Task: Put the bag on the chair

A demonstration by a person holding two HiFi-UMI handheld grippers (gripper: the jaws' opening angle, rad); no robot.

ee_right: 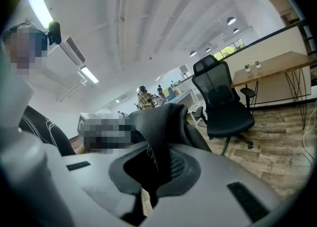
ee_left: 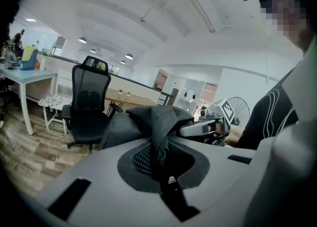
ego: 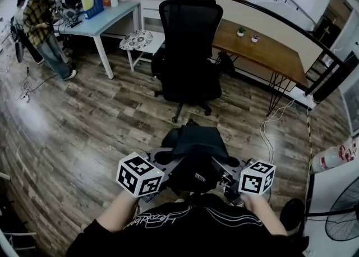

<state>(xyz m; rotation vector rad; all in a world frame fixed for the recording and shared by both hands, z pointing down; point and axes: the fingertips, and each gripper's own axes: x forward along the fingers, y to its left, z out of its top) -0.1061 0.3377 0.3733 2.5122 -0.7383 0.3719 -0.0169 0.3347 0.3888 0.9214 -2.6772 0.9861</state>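
Black bag (ego: 196, 146) pinched by left tongs (ego: 164, 158) and right tongs (ego: 229, 162); hold it level, release only above the chair (ego: 189, 65) ahead.

I've got the bag (ego: 193, 149) hanging between my left gripper (ego: 167, 163) and right gripper (ego: 225, 166). The chair (ego: 188, 54) stands straight ahead, with a stool (ego: 137, 41) and desk (ego: 106, 17) to its left and a long table (ego: 263, 48) behind it on the right.
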